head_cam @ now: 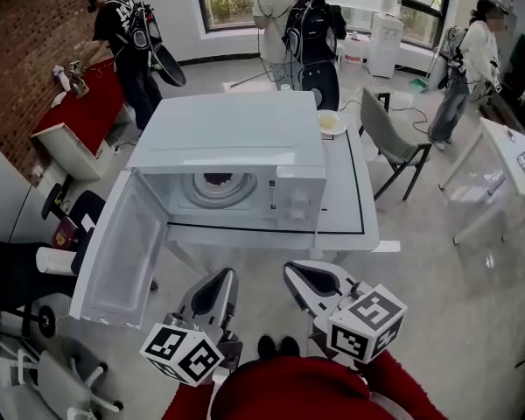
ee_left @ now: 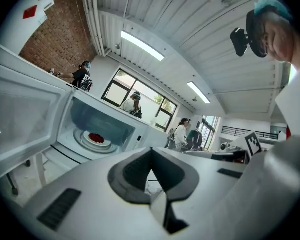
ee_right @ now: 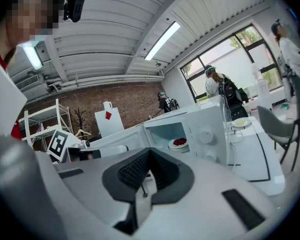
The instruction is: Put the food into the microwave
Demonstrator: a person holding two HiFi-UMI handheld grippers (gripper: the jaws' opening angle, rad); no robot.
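Microwave (head_cam: 236, 138), a white boxy shell, sits on the white table (head_cam: 348, 213) w/ its door (head_cam: 122, 252) swung wide to the left, overhanging the table's front edge. The cavity mouth is unobstructed. Food (head_cam: 217, 179), a dark red mound, is inside on a round pale plate (head_cam: 212, 192) at the cavity's centre. Left hand-held gripper (head_cam: 228, 275) & right hand-held gripper (head_cam: 290, 269) hang low by the person's red top (head_cam: 306, 392), well apart from the table front, w/ bare grey floor (head_cam: 411, 269) between. Each has its ribbed dark pads pressed together, nothing held. A small dish (head_cam: 330, 122) w/ sth yellow sits near the table's far right corner.
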